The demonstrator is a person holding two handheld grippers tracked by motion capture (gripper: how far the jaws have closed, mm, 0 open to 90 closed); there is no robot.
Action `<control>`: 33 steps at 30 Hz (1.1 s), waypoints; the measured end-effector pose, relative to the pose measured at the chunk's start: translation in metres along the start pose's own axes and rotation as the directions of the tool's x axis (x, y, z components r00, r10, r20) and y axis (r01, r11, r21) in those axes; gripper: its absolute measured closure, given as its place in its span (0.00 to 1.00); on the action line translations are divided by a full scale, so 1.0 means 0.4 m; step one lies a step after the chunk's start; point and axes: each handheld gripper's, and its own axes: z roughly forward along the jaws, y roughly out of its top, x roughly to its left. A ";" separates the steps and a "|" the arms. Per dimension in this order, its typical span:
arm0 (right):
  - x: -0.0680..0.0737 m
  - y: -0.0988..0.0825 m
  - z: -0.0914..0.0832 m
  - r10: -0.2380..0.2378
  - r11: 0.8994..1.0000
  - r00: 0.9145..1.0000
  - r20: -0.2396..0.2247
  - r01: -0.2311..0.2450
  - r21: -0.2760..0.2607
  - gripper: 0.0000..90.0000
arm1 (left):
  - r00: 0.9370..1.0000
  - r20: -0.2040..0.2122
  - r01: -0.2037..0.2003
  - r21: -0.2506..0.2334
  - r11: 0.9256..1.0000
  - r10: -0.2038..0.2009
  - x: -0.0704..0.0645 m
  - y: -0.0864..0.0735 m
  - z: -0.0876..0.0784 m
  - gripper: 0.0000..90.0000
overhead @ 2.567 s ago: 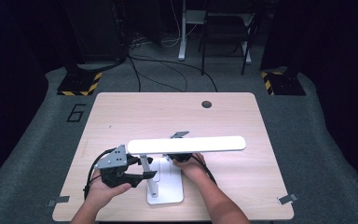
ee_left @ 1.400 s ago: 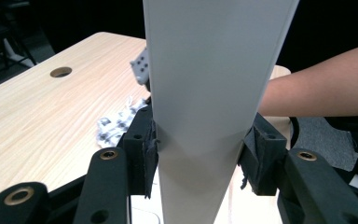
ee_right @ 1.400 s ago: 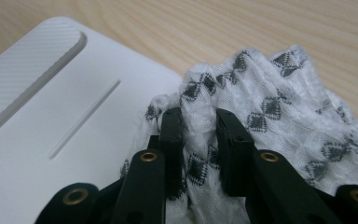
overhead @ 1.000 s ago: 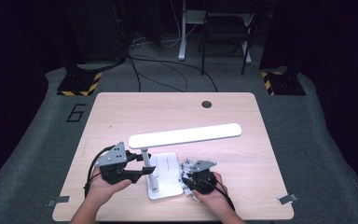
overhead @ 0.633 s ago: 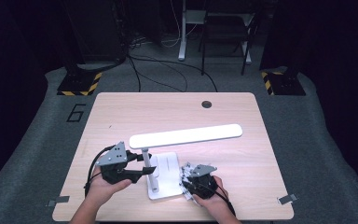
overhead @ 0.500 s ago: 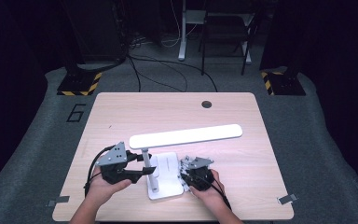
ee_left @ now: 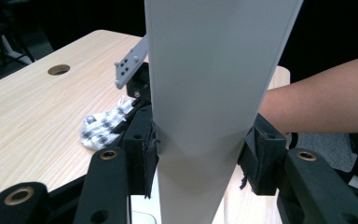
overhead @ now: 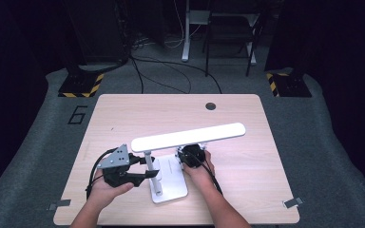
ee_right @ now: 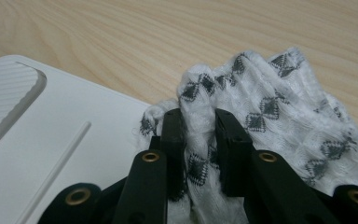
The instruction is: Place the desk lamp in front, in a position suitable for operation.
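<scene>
The left gripper [overhead: 148, 175] is clamped on the upright post [ee_left: 205, 116] of the white desk lamp [overhead: 187, 137], whose base [overhead: 171, 183] sits on the wooden table [overhead: 123, 118] near the person's edge. The right gripper [ee_right: 199, 126] pinches a bunched white cloth with grey diamonds [ee_right: 270, 121], which lies between its pads and rests at the far right edge of the lamp base, under the lamp's long head.

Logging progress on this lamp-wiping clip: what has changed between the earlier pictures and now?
The right gripper, shut on the patterned cloth, has slid from the near right edge of the lamp base toward its far end, under the lamp head. The head swung slightly early on. The left gripper stays clamped on the lamp post, and the base has not shifted.
</scene>
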 end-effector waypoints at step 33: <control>0.056 -0.208 -0.227 -0.056 0.998 0.982 -0.183 0.053 -0.020 0.83 | 0.996 -0.088 0.019 -0.011 1.000 -0.020 0.001 0.001 0.007 0.59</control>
